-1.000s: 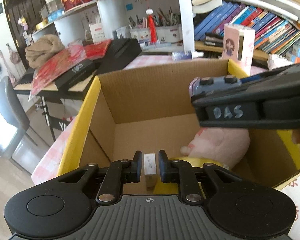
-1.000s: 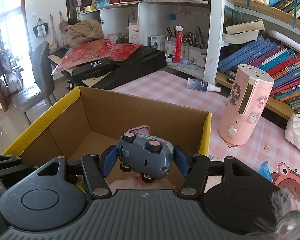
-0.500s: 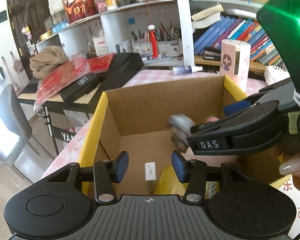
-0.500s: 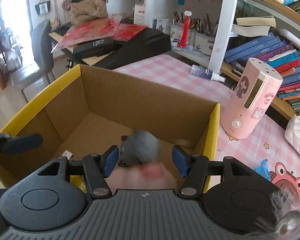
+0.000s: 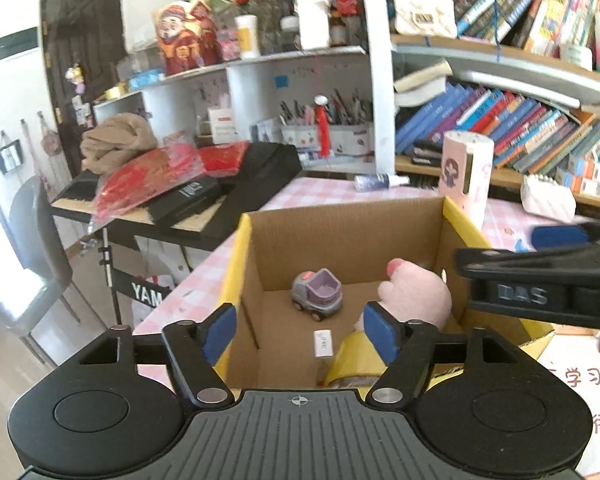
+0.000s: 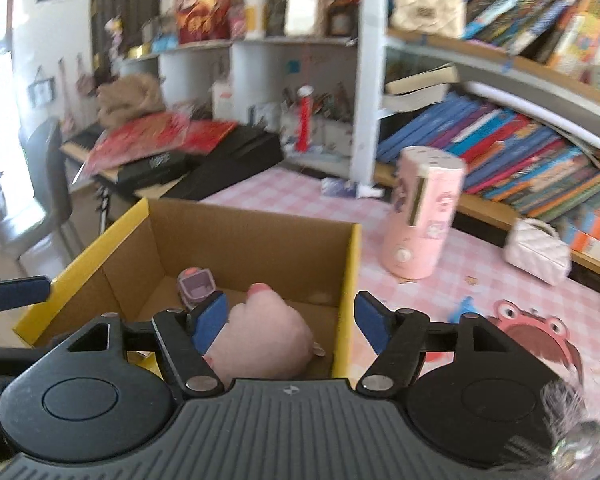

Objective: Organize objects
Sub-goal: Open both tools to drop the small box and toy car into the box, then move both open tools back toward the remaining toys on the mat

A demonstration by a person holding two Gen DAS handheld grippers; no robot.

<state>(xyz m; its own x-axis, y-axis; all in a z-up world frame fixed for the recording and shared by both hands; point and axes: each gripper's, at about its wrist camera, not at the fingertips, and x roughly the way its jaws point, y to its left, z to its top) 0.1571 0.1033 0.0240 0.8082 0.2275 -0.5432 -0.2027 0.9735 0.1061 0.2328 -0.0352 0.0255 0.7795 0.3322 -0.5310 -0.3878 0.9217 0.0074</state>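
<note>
Your landmark is the cardboard box (image 5: 352,236) with the yellow rim, standing on the pink checked table (image 6: 480,280). Everything sorted so far lies inside it: the pink plush toy (image 5: 416,296) fills the right side of the box floor, the roll of yellow tape (image 5: 354,360) sits at the near right corner against the plush, the small grey toy car (image 5: 318,294) rests near the far wall left of the plush, and a little white block (image 5: 323,343) stands on the floor between the car and the near wall.

Your left gripper (image 5: 300,330) hangs over the near edge of the box, its blue pads spreading apart with nothing between them. Your right gripper (image 6: 290,322) hovers above the right wall of the box, jaws likewise opening and empty; the plush merely shows behind them.

You look to be at the end of a drop-off, both tools free. Things outside the box are left to choose from: the pink cylinder (image 6: 422,216) stands on the table just beyond the right wall, a white quilted purse (image 6: 538,256) farther right, a small spray bottle (image 5: 380,181) behind the far wall. The next move calls for lifting clear of the rim, swinging your right gripper toward one of these, and opening wide enough for it.
</note>
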